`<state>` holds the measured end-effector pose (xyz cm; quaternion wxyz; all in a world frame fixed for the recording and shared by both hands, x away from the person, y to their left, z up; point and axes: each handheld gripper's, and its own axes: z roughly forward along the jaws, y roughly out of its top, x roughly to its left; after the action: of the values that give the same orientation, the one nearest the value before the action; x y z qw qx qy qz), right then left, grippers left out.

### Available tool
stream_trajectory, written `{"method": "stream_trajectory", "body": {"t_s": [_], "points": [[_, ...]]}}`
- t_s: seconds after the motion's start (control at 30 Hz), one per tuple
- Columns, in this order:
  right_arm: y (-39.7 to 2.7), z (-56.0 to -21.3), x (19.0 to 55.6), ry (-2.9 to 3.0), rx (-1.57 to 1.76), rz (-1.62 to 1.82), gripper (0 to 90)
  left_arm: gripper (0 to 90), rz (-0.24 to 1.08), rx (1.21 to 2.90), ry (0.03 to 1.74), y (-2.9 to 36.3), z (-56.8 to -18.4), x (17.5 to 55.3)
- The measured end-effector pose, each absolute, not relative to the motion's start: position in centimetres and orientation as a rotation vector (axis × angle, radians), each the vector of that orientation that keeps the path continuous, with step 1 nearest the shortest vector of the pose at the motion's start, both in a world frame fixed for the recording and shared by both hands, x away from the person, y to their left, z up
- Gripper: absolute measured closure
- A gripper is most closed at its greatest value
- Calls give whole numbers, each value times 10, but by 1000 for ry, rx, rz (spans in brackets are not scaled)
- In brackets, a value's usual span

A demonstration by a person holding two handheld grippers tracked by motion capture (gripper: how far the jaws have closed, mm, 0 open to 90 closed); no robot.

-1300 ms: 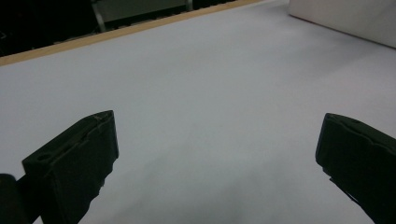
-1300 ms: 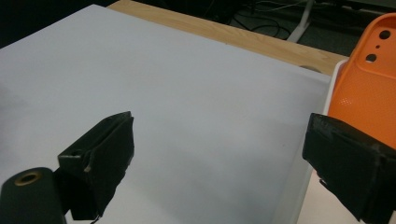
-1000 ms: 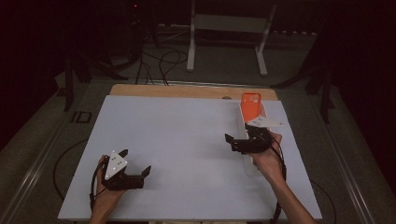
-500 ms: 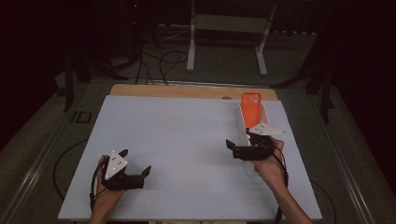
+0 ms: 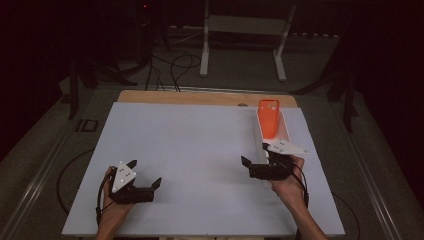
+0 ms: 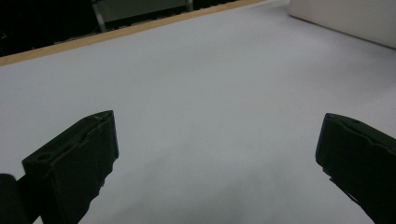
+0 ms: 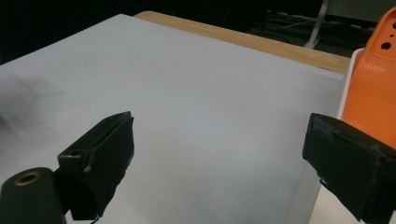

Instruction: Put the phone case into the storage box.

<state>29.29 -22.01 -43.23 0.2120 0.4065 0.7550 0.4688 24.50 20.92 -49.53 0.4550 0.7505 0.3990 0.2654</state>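
Now the right hand-held gripper [image 5: 252, 167] rests low over the pale grey tabletop [image 5: 200, 150], near its right side, and its two black jaws stand wide apart with nothing between them. Just beyond it, toward the far right corner, lies a long white shallow tray [image 5: 285, 131], and inside this tray leans a bright orange plastic phone case [image 5: 268, 118] with camera holes at its upper end. In the right gripper view, the same orange case [image 7: 373, 102] appears close to the right jaw, but I cannot tell if the jaw touches the tray [image 7: 348, 84]; the case itself stays free of both jaws. The left hand-held gripper [image 5: 145, 177] is at the near left part of the tabletop, well apart from the tray, and its jaws are also spread open over the bare surface, holding nothing. In the left gripper view, a white edge of the tray [image 6: 345, 18] shows far off at the upper right. A wooden strip [image 5: 200, 97] runs along the far edge of the tabletop.
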Motion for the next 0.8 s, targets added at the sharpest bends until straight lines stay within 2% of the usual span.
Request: {"method": "stream_trajectory", "body": {"t_s": [0.8], "points": [[-230,-445,267,2052,1035,1348,88,0,657,1843,983,210,-495,245]]}}
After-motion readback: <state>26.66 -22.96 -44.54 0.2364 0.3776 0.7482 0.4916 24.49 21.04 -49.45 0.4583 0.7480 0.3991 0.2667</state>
